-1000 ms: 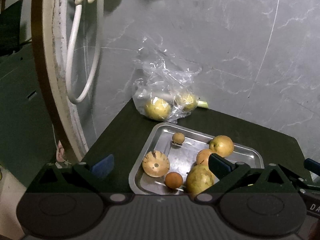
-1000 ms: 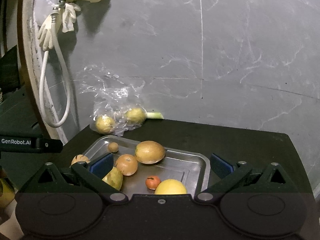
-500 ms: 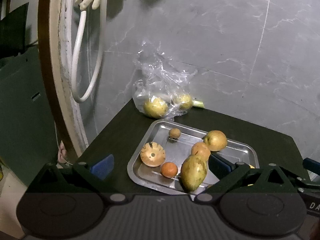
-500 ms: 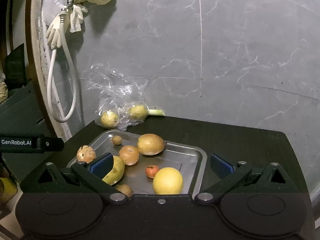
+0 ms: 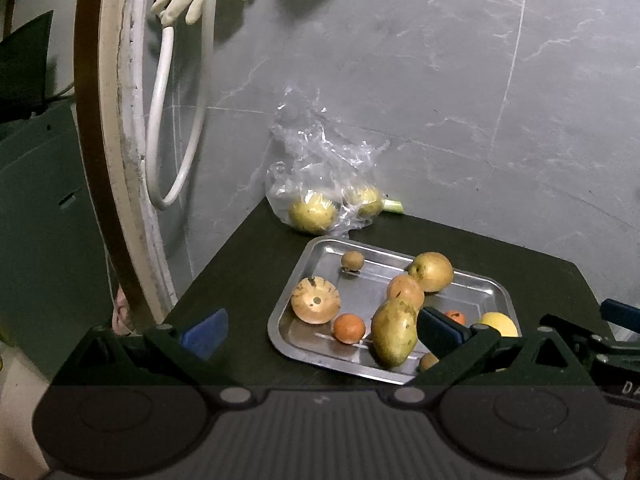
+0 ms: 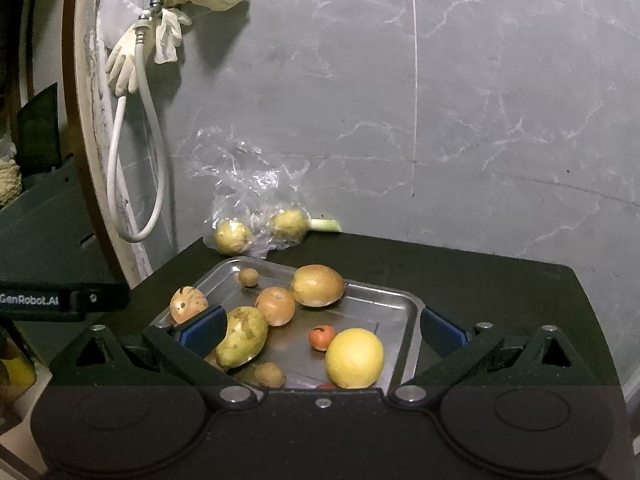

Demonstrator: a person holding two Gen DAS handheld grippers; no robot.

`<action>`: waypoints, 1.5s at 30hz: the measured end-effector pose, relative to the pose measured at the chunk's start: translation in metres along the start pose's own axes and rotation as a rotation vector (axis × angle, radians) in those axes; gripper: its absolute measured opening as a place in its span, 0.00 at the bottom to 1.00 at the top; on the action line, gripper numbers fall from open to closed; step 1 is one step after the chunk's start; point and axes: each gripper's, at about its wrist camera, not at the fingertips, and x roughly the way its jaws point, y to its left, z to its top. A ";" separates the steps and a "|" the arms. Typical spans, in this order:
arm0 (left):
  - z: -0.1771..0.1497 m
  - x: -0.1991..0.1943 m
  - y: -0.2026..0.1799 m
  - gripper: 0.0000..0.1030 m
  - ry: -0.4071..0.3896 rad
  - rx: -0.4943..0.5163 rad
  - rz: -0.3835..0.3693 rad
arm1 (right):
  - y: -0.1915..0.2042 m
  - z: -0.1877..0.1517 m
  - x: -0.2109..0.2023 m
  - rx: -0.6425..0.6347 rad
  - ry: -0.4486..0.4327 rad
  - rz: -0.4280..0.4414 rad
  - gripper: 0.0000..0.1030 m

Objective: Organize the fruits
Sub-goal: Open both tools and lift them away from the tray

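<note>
Grey marbled wall (image 6: 460,128) behind, veined in white, split by thin joint lines. Pale rubber gloves (image 6: 124,60) draped over a tap fitting high on the left, with a white hose (image 6: 154,184) looping down beneath. Curved wooden frame (image 5: 94,152) at the left edge, its inner rim chalky and worn. Dark table (image 6: 480,272) set against the wall. Black box labelled GenRobot.AI (image 6: 60,300) jutting in from the left

Each black plastic handheld gripper, left (image 5: 318,330) and right (image 6: 322,330), has two triangulated finger arms tipped with blue rubber pads (image 6: 204,330). Silver pivot screws (image 6: 235,393) flank a ribbed black housing. White "GenRobot.AI" lettering (image 6: 29,300) marks the left unit's side.
</note>
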 end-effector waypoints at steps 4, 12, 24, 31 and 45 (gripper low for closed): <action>-0.003 -0.004 0.013 0.99 0.002 0.013 -0.015 | 0.013 -0.002 -0.003 0.008 0.003 -0.014 0.99; -0.006 -0.011 0.038 0.99 -0.011 0.047 -0.065 | 0.044 -0.005 -0.013 0.010 -0.011 -0.050 0.99; -0.013 -0.019 0.074 0.99 0.003 0.089 -0.132 | 0.077 -0.018 -0.030 0.058 -0.003 -0.128 0.99; -0.017 -0.022 0.086 0.99 0.002 0.112 -0.166 | 0.093 -0.028 -0.043 0.074 -0.007 -0.166 0.99; -0.031 -0.029 0.091 0.99 0.004 0.145 -0.205 | 0.104 -0.045 -0.065 0.076 0.004 -0.200 0.99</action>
